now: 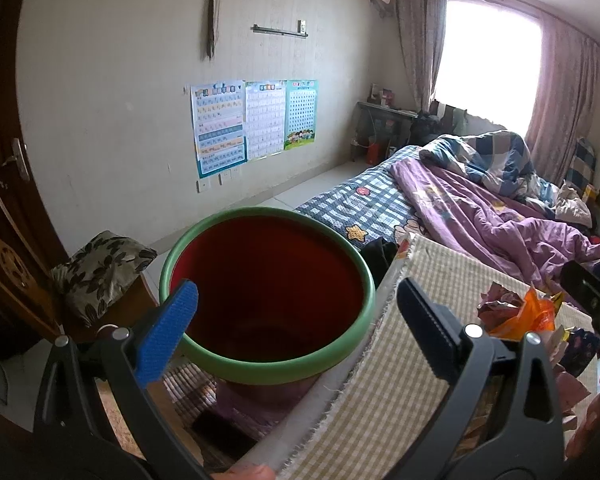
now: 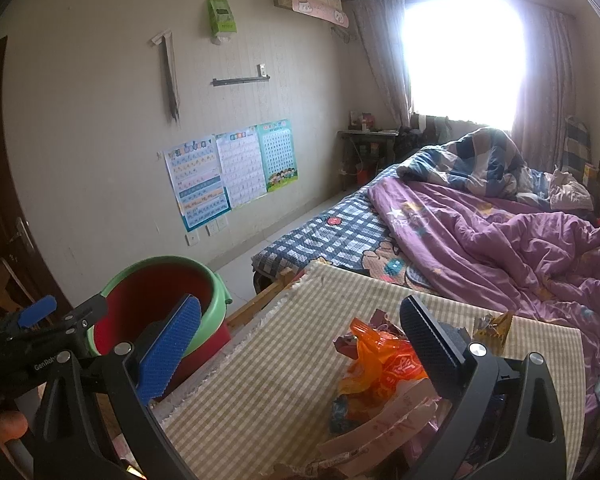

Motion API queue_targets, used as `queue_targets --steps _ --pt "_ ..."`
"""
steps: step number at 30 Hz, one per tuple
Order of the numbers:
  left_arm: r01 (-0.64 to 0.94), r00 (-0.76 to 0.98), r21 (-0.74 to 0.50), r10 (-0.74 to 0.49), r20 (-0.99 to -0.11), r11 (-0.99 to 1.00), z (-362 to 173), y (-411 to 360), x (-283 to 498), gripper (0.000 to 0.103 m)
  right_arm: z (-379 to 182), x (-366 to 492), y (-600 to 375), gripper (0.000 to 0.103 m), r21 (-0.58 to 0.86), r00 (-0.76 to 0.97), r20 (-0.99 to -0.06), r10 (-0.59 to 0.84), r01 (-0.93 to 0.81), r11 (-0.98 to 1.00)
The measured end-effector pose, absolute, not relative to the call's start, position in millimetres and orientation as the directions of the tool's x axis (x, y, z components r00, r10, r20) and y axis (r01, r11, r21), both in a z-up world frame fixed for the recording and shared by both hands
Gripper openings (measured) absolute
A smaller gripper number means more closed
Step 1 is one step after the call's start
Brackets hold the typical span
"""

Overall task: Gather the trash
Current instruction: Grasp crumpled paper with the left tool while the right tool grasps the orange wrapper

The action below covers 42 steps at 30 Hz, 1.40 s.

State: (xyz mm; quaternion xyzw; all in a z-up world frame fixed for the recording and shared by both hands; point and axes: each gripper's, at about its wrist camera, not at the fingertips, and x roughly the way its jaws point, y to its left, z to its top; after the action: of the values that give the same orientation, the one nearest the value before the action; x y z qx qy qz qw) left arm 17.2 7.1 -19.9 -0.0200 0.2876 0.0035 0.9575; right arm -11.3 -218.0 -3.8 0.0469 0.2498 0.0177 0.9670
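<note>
A red bin (image 1: 268, 288) with a green rim stands upright and open beside the worktop (image 2: 268, 380); crumpled wrappers (image 2: 379, 364), one orange, lie heaped on its checked cloth.

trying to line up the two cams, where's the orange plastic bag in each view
Left wrist view: the orange plastic bag sits at the right edge, on the checked cloth, beyond the left gripper's black finger.
Right wrist view: the bag lies low and centre-right on the same cloth, between the right gripper's fingers.
Shared landmark: the red bin with a green rim, left of the cloth in both.
</note>
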Motion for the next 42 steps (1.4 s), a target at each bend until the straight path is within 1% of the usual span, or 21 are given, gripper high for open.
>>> queue_targets --steps 6,9,11,14,17,20,22,25,26,27,28,30,31,32,33,34,35,36,37,38,42 --pt "0.031 0.832 -0.061 -0.059 -0.552 0.998 -21 7 17 0.098 -6 -11 -220 0.096 0.102 0.874 -0.483 0.057 -0.009 0.995" --pt "0.061 0.828 -0.06 -0.084 -0.555 0.996 -20 3 18 0.098 -2 -17 -229 0.096 0.095 0.888 -0.458 0.05 -0.007 0.995" --pt "0.115 0.815 -0.054 -0.125 -0.565 0.992 -23 -4 18 0.098 3 -23 -242 0.096 0.085 0.902 -0.431 0.024 0.014 0.996" --pt "0.222 0.782 -0.074 -0.223 -0.582 0.972 -31 -19 15 0.098 1 -27 -268 0.096 0.089 0.888 -0.46 -0.014 0.061 0.994" --pt "0.345 0.72 -0.098 -0.33 -0.61 0.934 -44 -45 12 0.098 -6 -37 -300 0.096 0.161 0.876 -0.483 -0.011 0.101 0.982" --pt "0.473 0.616 -0.112 -0.419 -0.668 0.874 -64 -78 7 0.098 -13 -44 -321 0.096 0.174 0.851 -0.524 -0.039 0.152 0.973" --pt "0.527 0.525 -0.141 -0.451 -0.722 0.838 -83 -98 5 0.098 -19 -48 -333 0.096 0.184 0.833 -0.55 -0.054 0.184 0.966" --pt "0.58 0.426 -0.191 -0.494 -0.758 0.792 -104 -119 0 0.097 -26 -51 -344 0.096 0.215 0.816 -0.576 -0.051 0.211 0.954" --pt "0.594 0.393 -0.205 -0.503 -0.77 0.778 -111 -126 0 0.092 -29 -51 -347 0.096 0.227 0.808 -0.588 -0.045 0.218 0.949" --pt "0.603 0.366 -0.217 -0.508 -0.779 0.767 -116 -132 -3 0.082 -32 -51 -349 0.096 0.24 0.801 -0.597 -0.034 0.219 0.946" --pt "0.613 0.326 -0.234 -0.512 -0.795 0.754 -123 -139 -1 0.077 -34 -51 -349 0.096 0.247 0.797 -0.603 -0.027 0.22 0.944" --pt "0.621 0.278 -0.263 -0.522 -0.807 0.738 -128 -144 -1 0.06 -38 -49 -349 0.096 0.264 0.782 -0.623 -0.008 0.22 0.939" --pt "0.623 0.258 -0.277 -0.527 -0.81 0.731 -131 -146 -1 0.055 -39 -47 -348 0.096 0.267 0.778 -0.629 -0.003 0.219 0.939" --pt "0.621 0.246 -0.286 -0.528 -0.813 0.73 -134 -147 1 0.047 -40 -46 -346 0.096 0.267 0.772 -0.636 0.002 0.217 0.939" --pt "0.614 0.236 -0.302 -0.535 -0.811 0.729 -136 -146 2 0.041 -41 -43 -344 0.096 0.269 0.767 -0.641 0.009 0.213 0.939" --pt "0.607 0.233 -0.317 -0.544 -0.806 0.729 -136 -145 2 0.037 -42 -42 -342 0.096 0.275 0.764 -0.645 0.022 0.205 0.939" --pt "0.597 0.227 -0.336 -0.554 -0.801 0.729 -134 -141 1 0.029 -42 -39 -341 0.096 0.282 0.76 -0.649 0.034 0.199 0.938" --pt "0.585 0.225 -0.352 -0.564 -0.795 0.731 -134 -138 3 0.016 -42 -37 -340 0.096 0.29 0.757 -0.652 0.048 0.191 0.938" --pt "0.578 0.223 -0.359 -0.565 -0.795 0.733 -131 -132 5 0.008 -42 -34 -340 0.096 0.297 0.756 -0.652 0.062 0.18 0.938" --pt "0.571 0.219 -0.369 -0.569 -0.793 0.733 -129 -125 6 0.004 -41 -31 -339 0.096 0.303 0.754 -0.652 0.076 0.168 0.938" --pt "0.551 0.242 -0.376 -0.574 -0.782 0.744 -119 -108 7 0.004 -32 -20 -331 0.096 0.273 0.748 -0.656 0.101 0.11 0.956"
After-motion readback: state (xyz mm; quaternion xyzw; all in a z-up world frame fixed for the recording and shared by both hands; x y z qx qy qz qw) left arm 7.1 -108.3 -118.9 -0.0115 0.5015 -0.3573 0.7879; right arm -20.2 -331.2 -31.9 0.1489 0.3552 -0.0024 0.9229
